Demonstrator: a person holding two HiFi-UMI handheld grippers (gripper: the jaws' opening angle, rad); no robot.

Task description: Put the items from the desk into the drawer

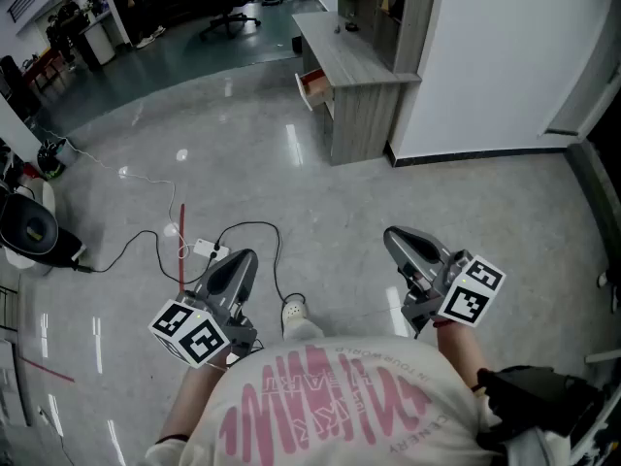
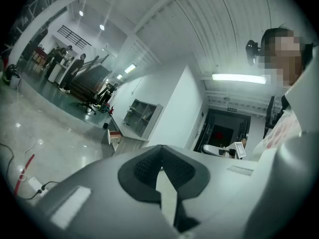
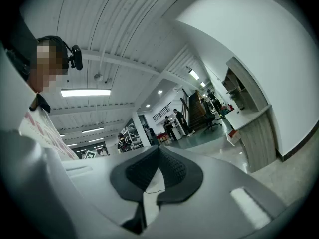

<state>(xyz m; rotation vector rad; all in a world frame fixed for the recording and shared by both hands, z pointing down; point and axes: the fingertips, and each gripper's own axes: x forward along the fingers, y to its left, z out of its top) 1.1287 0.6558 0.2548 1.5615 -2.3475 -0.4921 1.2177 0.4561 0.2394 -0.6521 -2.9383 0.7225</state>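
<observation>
The grey wooden desk (image 1: 354, 81) stands far off at the top of the head view, against a white wall, with its small drawer (image 1: 312, 87) pulled open. A few small items (image 1: 345, 22) lie on its top, too small to tell apart. I stand on the floor well short of it. My left gripper (image 1: 243, 258) and right gripper (image 1: 396, 239) are held level in front of my body, both shut with nothing between the jaws. The left gripper view shows its pads (image 2: 149, 166) meeting, with the desk (image 2: 130, 133) beyond. The right gripper view shows the desk (image 3: 254, 126) at the right.
A white power strip (image 1: 204, 249) with black cables and a red strip (image 1: 181, 241) lie on the glossy floor ahead of my left gripper. A black and white device (image 1: 29, 229) sits at the left edge. An office chair (image 1: 228, 13) and people stand far back.
</observation>
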